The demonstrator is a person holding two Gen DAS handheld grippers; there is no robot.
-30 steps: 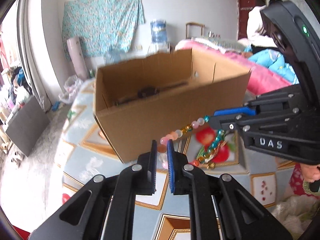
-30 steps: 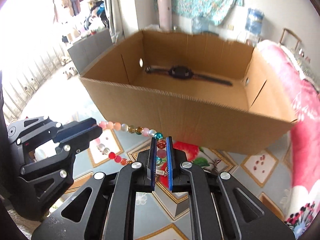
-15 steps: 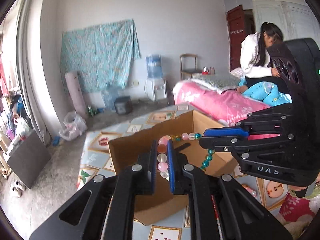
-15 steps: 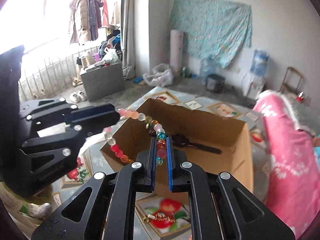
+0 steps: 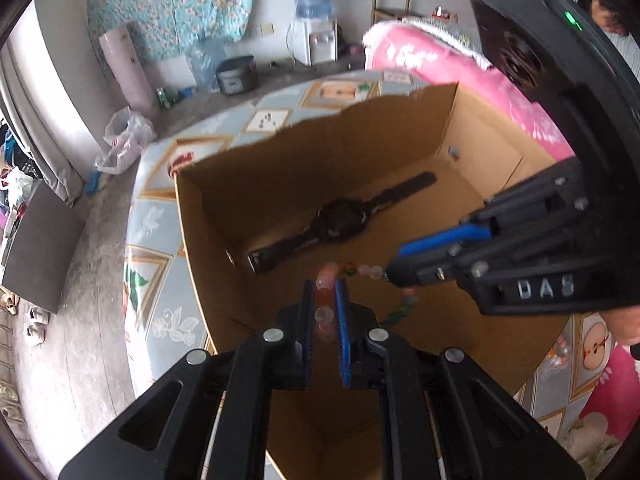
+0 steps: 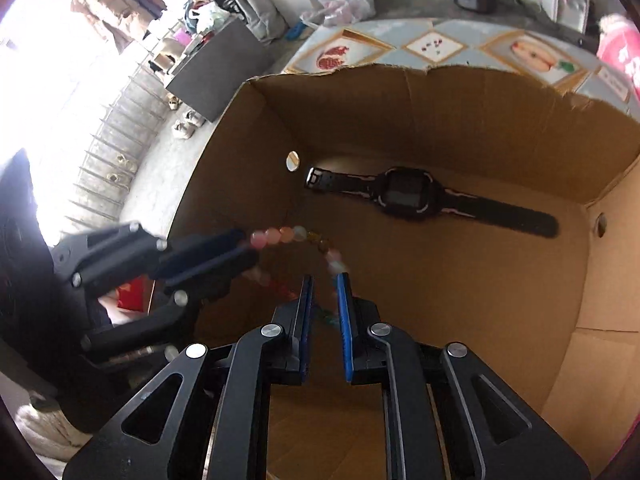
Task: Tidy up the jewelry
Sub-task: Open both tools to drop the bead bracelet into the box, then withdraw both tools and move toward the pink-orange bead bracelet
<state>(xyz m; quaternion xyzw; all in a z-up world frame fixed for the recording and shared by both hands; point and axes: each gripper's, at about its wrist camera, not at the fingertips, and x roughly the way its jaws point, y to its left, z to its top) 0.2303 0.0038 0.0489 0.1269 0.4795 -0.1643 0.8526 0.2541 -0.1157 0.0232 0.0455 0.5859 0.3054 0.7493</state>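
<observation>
1. Left gripper [image 5: 323, 286], over the open cardboard box [image 5: 472, 120]: its blue-padded jaws have just been opening. A stretch of the bead bracelet [image 5: 324, 314] lies between them; the beads appear blurred, and whether the pads still press on them cannot be told.
2. Right gripper [image 6: 325, 280], beside the left one over the same box: its jaws have likewise just been opening. A gap shows between its pads, and the bracelet strand runs down through that gap, close to the right-hand pad, apparently loose.
3. Bead bracelet, of pink, white, amber and green beads: it spans from one gripper to the other, suspended above the box floor near the box's front wall, with a loop sagging below the jaws.
4. Black wristwatch [image 6: 404, 194]: it lies flat and stretched out on the box floor, toward the far wall, its buckle end near a round hole in the left wall.
5. Patterned tablecloth [image 5: 156, 216]: it carries the box, which stands near the cloth's left edge.
</observation>
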